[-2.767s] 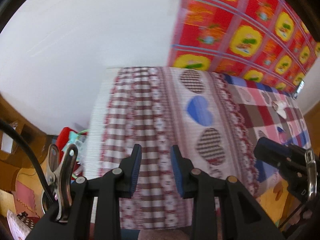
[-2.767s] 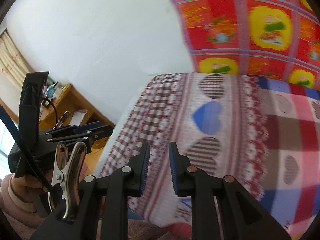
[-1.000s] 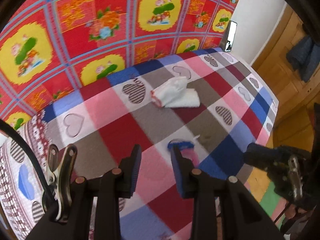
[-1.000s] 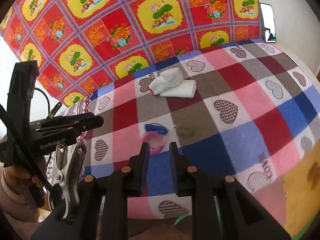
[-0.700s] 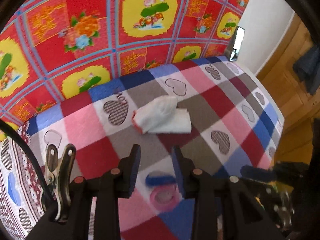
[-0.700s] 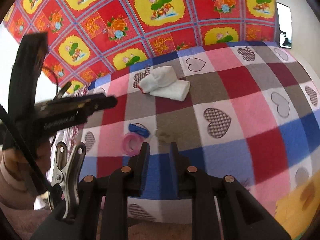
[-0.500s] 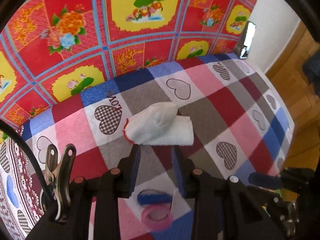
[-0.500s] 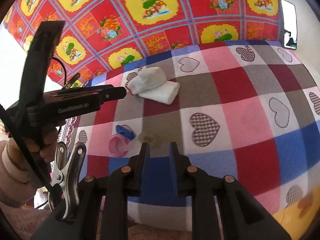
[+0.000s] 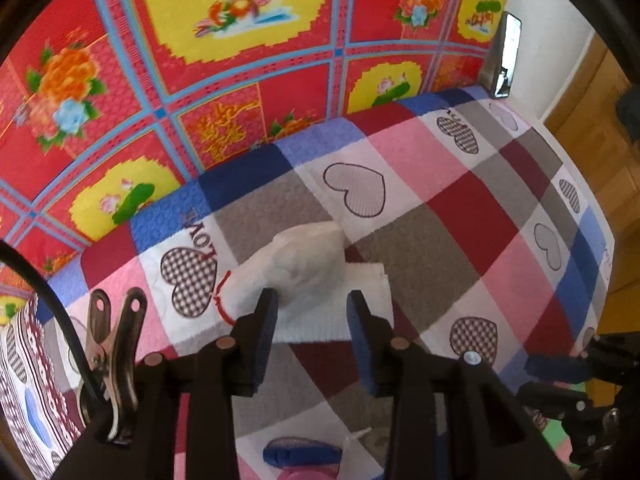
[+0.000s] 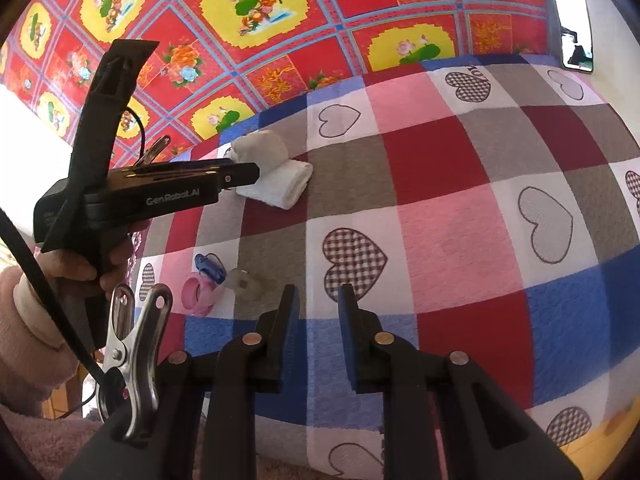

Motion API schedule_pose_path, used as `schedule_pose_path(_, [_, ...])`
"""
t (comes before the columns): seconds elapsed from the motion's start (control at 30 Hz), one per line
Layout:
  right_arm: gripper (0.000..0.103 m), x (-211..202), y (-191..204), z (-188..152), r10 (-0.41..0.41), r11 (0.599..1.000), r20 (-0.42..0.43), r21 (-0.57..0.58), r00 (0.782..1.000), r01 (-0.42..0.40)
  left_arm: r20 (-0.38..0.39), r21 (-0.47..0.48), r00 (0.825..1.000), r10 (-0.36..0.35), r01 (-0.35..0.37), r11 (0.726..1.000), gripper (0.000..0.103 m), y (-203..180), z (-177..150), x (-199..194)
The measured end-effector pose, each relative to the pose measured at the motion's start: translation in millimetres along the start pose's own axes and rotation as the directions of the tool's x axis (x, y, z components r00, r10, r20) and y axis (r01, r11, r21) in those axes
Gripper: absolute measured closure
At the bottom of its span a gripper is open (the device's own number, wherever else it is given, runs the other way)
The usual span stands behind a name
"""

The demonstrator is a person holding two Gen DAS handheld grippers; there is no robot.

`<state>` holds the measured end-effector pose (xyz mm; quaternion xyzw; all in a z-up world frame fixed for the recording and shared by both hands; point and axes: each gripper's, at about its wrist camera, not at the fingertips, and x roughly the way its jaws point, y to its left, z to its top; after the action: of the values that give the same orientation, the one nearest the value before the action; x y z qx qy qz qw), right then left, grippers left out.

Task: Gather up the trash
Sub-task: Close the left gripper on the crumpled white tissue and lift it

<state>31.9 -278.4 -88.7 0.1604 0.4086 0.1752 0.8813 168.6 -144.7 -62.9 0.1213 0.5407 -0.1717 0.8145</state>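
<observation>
A white folded cloth with a rolled white bundle on top [image 9: 304,264] lies on the checked heart quilt [image 9: 460,216]. My left gripper [image 9: 312,312] hovers just above its near edge, jaws opening, with the pads either side of the cloth but not pressing it. In the right wrist view the left gripper [image 10: 254,172] reaches over the same white bundle [image 10: 280,184]. My right gripper [image 10: 318,300] holds a narrow gap with nothing in it, over the quilt. Left of it lie a blue scrap [image 10: 208,266], a pink ring [image 10: 198,294] and a crumpled clear piece [image 10: 244,282].
A red and yellow floral cloth [image 9: 240,60] covers the wall behind the bed. A small mirror [image 10: 570,20] leans at the far corner. Wooden panelling [image 9: 600,120] lies beyond the bed's right edge. A hand [image 10: 60,272] holds the left gripper's handle.
Both grippers have moved forward and lower over the bed. The white bundle has come right up to the left fingertips, whose gap has widened. The blue and pink bits have slipped under the left gripper.
</observation>
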Motion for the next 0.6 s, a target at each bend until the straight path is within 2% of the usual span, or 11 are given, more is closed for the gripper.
schedule_pose_path(0.37, [0.082, 3, -9, 7, 0.005, 1.0, -0.011, 0.005, 1.0, -0.005, 0.0, -0.023, 0.999, 0.038, -0.038, 0.999, 0.066, 12, 21, 21])
schedule_pose_path(0.6, [0.082, 6, -12, 7, -0.001, 1.0, -0.024, 0.014, 1.0, 0.001, -0.013, -0.062, 1.0, 0.021, -0.022, 0.998, 0.066, 19, 33, 35])
